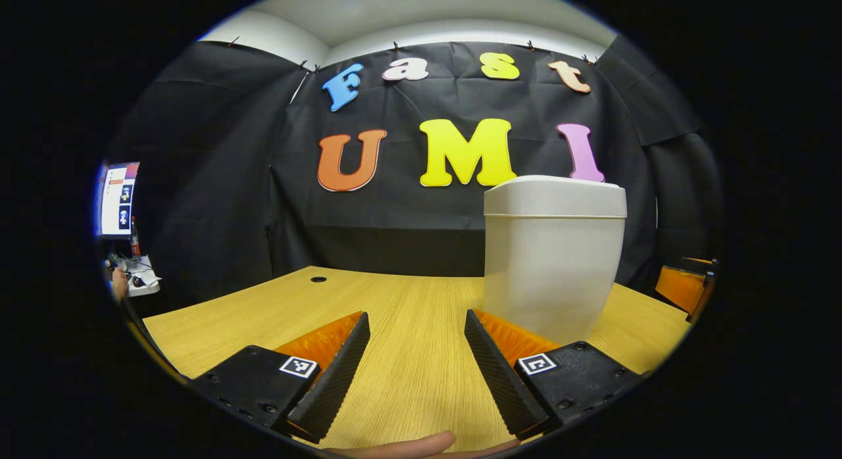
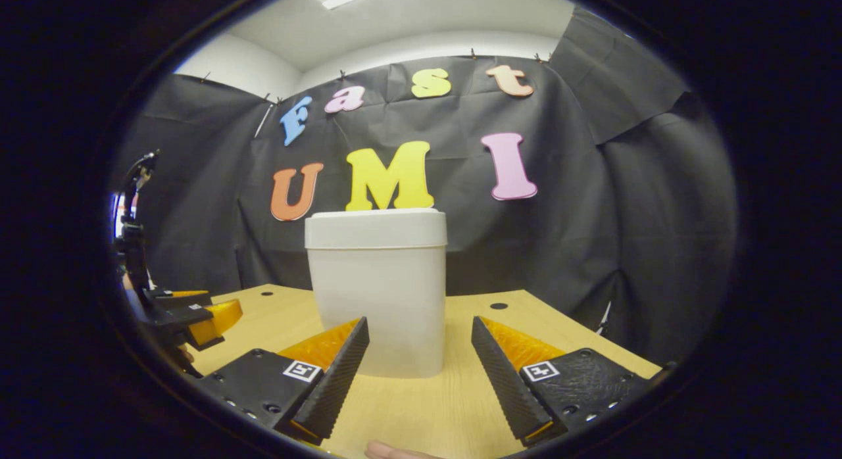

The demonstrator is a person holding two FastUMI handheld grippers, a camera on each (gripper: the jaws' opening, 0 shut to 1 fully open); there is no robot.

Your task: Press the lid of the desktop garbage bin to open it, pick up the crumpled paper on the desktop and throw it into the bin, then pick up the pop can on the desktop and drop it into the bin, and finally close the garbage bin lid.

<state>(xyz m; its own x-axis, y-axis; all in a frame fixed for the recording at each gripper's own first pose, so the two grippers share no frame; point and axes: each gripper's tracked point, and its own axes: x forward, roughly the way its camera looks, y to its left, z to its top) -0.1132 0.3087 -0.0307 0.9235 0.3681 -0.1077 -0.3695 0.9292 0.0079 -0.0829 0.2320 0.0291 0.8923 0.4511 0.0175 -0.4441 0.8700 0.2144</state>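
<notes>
A white garbage bin (image 1: 552,255) stands upright on the wooden desk (image 1: 408,314), its lid (image 1: 556,194) down. In the left gripper view it is just ahead and to the right of my left gripper (image 1: 416,327), which is open with bare desk between its fingers. In the right gripper view the bin (image 2: 378,288) stands straight ahead, close behind my right gripper (image 2: 418,331), which is open and holds nothing. The left gripper (image 2: 197,317) also shows at the far left of the right gripper view, low over the desk.
Black cloth walls close the booth behind and beside the desk. Cable holes (image 1: 318,279) (image 2: 498,306) sit near the desk's back edge. A monitor (image 1: 118,199) and a cluttered side table (image 1: 135,275) lie at the far left. A fingertip (image 1: 421,444) shows at the bottom edge.
</notes>
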